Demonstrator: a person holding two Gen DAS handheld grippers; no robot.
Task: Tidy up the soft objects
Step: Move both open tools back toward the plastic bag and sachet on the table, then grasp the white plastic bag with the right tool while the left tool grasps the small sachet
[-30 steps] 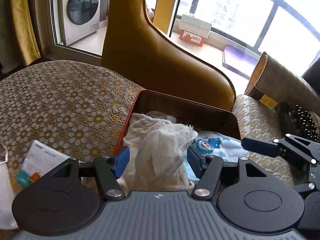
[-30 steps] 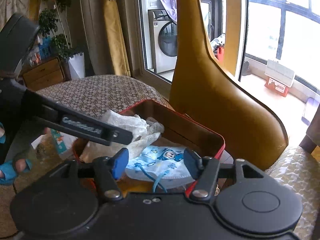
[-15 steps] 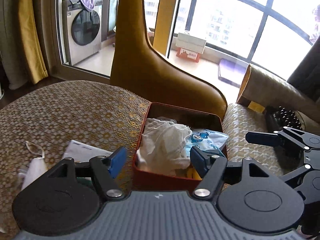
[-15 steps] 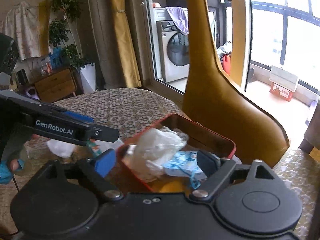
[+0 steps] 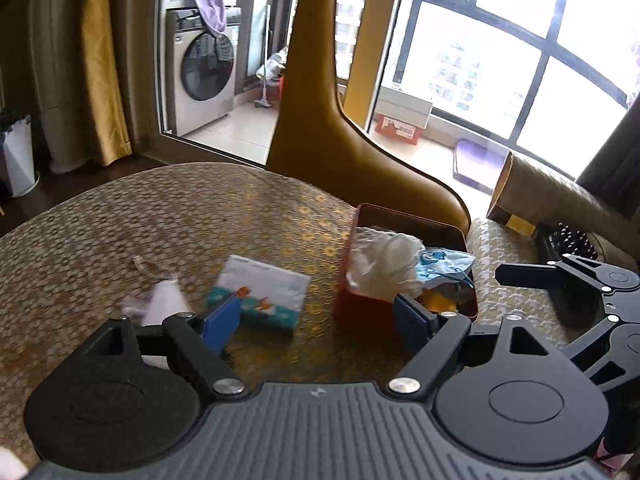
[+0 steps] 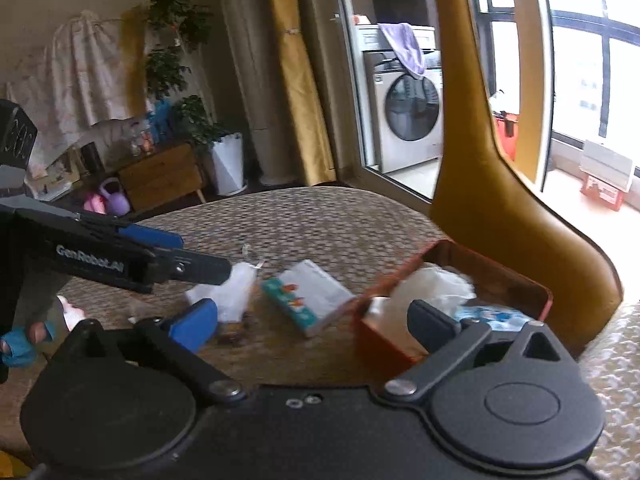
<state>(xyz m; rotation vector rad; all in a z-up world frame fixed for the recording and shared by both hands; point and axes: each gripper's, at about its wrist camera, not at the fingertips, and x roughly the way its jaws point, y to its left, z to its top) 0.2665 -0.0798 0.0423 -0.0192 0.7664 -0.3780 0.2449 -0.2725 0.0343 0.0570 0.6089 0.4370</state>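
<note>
**A:** Where do the jaws stand?

**B:** Both pairs are spreading with nothing between them. The left gripper (image 5: 316, 322) hangs above the patterned surface (image 5: 120, 224). The right gripper (image 6: 312, 322) hangs beside it, jaws wider.

**A:** And the soft things?

**B:** A red box (image 5: 362, 308) sits at the surface's right edge, against a mustard chair back (image 5: 340, 140). Inside lie a crumpled white gauze cloth (image 5: 384, 264) and a blue printed face mask (image 5: 440, 264), its edge drooping over the box rim. On the surface outside the box, a tissue pack (image 5: 260, 292) lies to the box's left, and a white mask (image 5: 164, 304) with ear loops lies further left.

**A:** What suits the next step?

**B:** Judging from what lies loose, the white mask or the tissue pack wants collecting next. I'd bring wide jaws straight down over the body of one item, pinch its middle rather than a loop, and lift clear before crossing to the box, so the loops don't snag on the rim.

**A:** Do the two views differ?

**B:** Yes. The right wrist view shows the left gripper (image 6: 200, 268) from the side, above the white mask (image 6: 232, 292), plus a blue-gloved hand (image 6: 24, 340). The left wrist view shows something orange (image 5: 438, 300) low in the box and the right gripper's arm.
</note>
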